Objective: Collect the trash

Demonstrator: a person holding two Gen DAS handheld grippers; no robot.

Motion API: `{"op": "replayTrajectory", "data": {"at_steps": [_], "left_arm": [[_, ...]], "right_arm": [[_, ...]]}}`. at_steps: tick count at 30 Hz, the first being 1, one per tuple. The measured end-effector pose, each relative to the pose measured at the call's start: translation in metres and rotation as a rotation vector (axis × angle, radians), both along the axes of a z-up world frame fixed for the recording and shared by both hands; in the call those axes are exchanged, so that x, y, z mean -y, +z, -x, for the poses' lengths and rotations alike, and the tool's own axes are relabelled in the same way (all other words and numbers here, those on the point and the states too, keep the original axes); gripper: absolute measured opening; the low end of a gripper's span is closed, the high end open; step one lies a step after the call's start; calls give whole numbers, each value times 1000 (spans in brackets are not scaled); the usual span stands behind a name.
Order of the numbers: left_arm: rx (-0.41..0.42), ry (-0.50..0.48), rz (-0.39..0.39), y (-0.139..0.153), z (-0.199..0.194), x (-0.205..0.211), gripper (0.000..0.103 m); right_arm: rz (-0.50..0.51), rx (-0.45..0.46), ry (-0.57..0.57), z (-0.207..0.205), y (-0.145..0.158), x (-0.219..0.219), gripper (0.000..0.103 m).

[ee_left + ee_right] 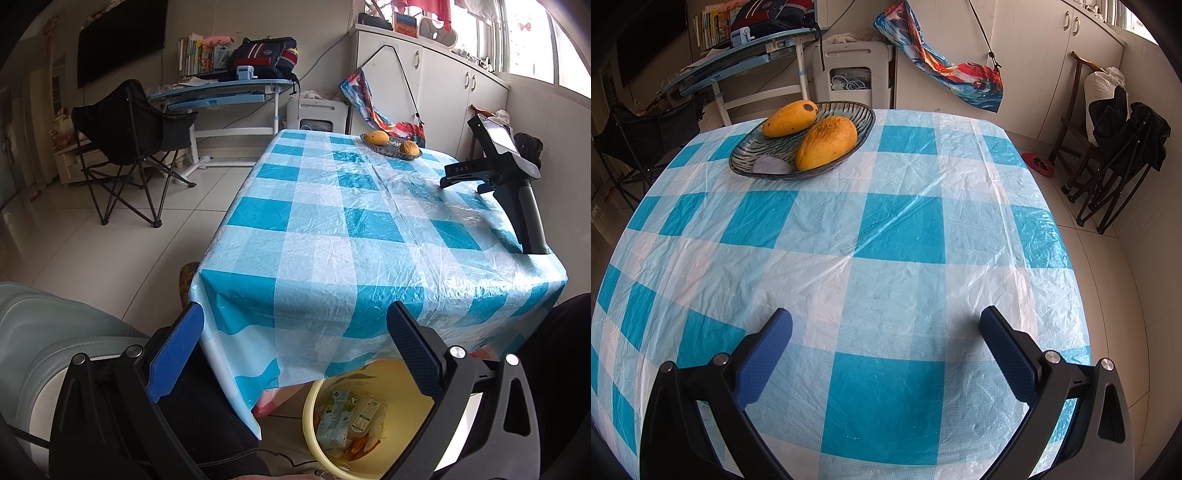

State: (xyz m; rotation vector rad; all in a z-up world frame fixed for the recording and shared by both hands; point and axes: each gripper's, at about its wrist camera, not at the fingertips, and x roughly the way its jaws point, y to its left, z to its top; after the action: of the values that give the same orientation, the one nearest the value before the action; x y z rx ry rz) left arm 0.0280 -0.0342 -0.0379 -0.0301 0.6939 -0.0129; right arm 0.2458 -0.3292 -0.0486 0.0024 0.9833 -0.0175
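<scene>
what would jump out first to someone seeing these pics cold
The blue-and-white checked tablecloth fills both views. At its far end a glass dish holds two mangoes. Below the near edge, a yellow bin on the floor holds cartons and scraps, with the open left tongs above it and the right tongs open over the cloth.

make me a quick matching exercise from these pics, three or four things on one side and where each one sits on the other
Things:
1. mangoes
2. cartons
3. right gripper
4. backpack

Places:
a. on the blue desk
b. in the glass dish
c. in the yellow bin
d. resting on the checked tablecloth's right side

Pairs: 1-b, 2-c, 3-d, 4-a
</scene>
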Motion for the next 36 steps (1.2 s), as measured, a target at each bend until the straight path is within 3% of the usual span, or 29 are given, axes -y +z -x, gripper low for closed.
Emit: {"op": "replayTrajectory", "data": {"at_steps": [23,29,36], "left_arm": [[20,-21,-56,5,4,7,96],[-31,-38,-107,-4,4,18,96],[-85,-55,-109,-13,-1,26,96]], "right_arm": [[0,0,0,-3,-1,1,97],[0,1,-1,-3,-1,1,97],[0,1,-1,-3,-1,1,97]]}}
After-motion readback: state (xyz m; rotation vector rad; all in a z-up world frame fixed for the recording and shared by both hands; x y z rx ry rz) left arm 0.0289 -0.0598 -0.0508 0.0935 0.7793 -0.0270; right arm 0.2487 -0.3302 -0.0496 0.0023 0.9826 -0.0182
